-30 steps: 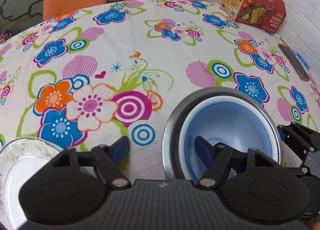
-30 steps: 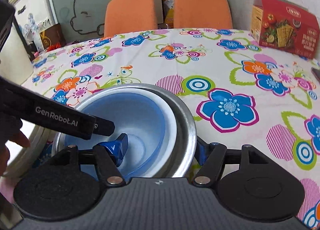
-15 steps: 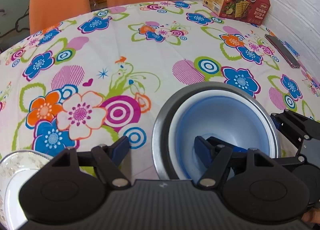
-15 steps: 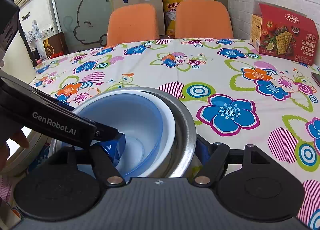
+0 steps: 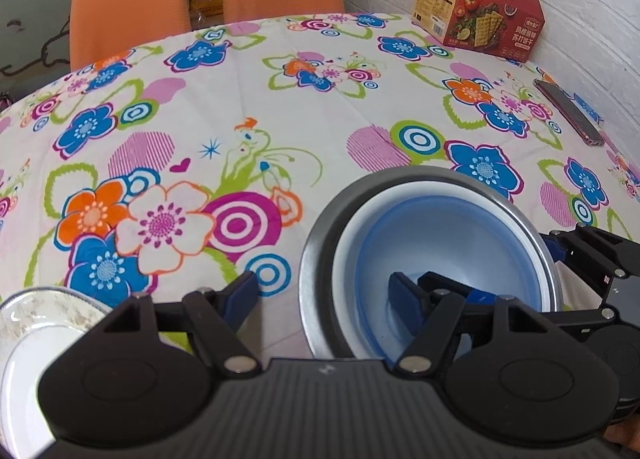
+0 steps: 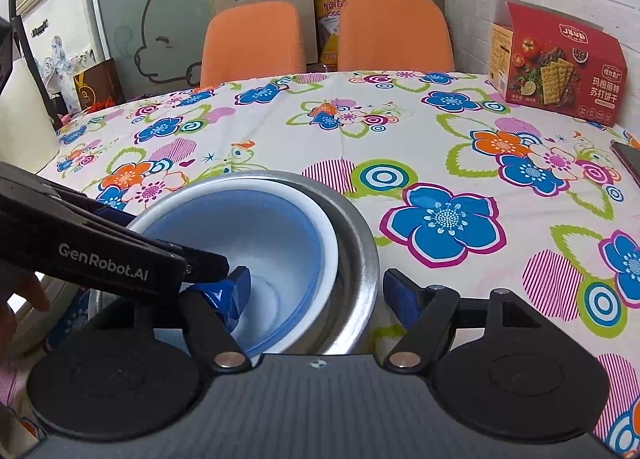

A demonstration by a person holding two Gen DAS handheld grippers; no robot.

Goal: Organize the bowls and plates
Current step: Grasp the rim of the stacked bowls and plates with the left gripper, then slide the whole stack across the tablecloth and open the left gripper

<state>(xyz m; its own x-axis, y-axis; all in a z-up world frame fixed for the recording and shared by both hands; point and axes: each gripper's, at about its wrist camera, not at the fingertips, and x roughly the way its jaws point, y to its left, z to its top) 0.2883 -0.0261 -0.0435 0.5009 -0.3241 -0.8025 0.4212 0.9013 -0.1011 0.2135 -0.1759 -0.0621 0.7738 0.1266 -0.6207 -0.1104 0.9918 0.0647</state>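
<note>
A stack of three nested bowls stands on the flowered tablecloth: a metal bowl [image 5: 320, 243] outermost, a white bowl [image 5: 348, 235] inside it, and a blue bowl [image 5: 448, 235] innermost. My left gripper [image 5: 322, 291] is open and straddles the stack's left wall, one finger in the blue bowl and one outside the metal rim. My right gripper [image 6: 316, 287] is open too, straddling the right wall of the metal bowl [image 6: 356, 243], its left finger down in the blue bowl [image 6: 272, 231]. A white plate with a brown pattern [image 5: 36, 323] lies at the table's near left.
A red cracker box [image 5: 480, 19] stands at the far right by the white brick wall. A dark phone [image 5: 568, 111] lies near the right edge. Two orange chairs [image 6: 252, 43] stand behind the table. A hand [image 6: 24, 299] holds the left gripper.
Both views have shifted and tilted slightly. The finger gaps are the same and the bowl stack keeps its spot on the tablecloth pattern.
</note>
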